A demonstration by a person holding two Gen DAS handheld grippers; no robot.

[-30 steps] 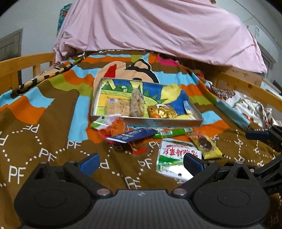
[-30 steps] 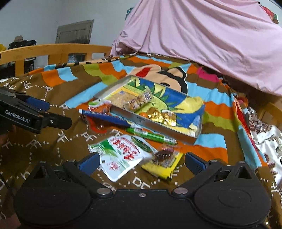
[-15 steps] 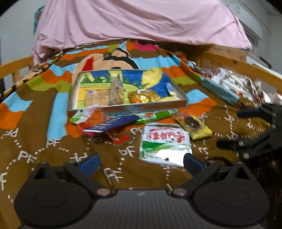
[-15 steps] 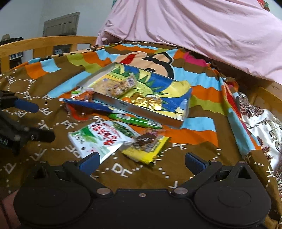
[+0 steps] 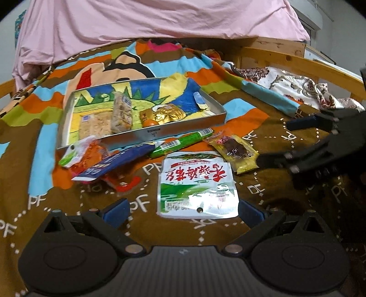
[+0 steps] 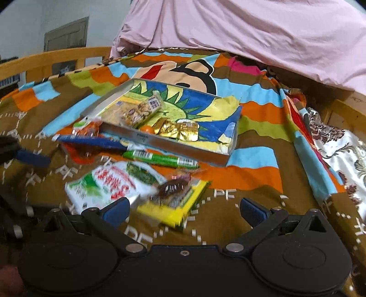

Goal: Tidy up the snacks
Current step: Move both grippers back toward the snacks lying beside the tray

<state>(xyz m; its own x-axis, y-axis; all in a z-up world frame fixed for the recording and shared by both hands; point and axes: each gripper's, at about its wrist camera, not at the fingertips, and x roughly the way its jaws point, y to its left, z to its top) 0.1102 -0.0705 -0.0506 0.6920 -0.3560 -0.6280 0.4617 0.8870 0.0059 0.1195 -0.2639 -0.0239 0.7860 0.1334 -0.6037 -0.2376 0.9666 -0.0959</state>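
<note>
A shallow metal tray [image 5: 183,129] [image 6: 160,139] sits on the patterned blanket and holds a cracker bar [image 5: 121,112] and gold-wrapped sweets [image 5: 167,114]. Loose in front of it lie an orange packet [image 5: 91,153], a blue packet [image 5: 114,163], a green tube [image 5: 183,142] [image 6: 160,158], a green-and-white packet [image 5: 197,185] [image 6: 103,187] and a yellow packet [image 5: 235,152] [image 6: 176,201]. My left gripper [image 5: 183,211] is open, low over the near edge of the green-and-white packet. My right gripper [image 6: 184,211] is open around the yellow packet's near end.
A pink sheet [image 5: 160,20] is heaped at the back of the bed. Wooden rails [image 5: 297,61] [image 6: 57,57] run along both sides. A floral cloth [image 5: 297,84] lies at the right edge. The brown blanket [image 5: 57,205] near me is bare.
Both grippers have moved forward and lower toward the loose packets, which now lie between their fingers. The left view has swung right. Nothing has been picked up.
</note>
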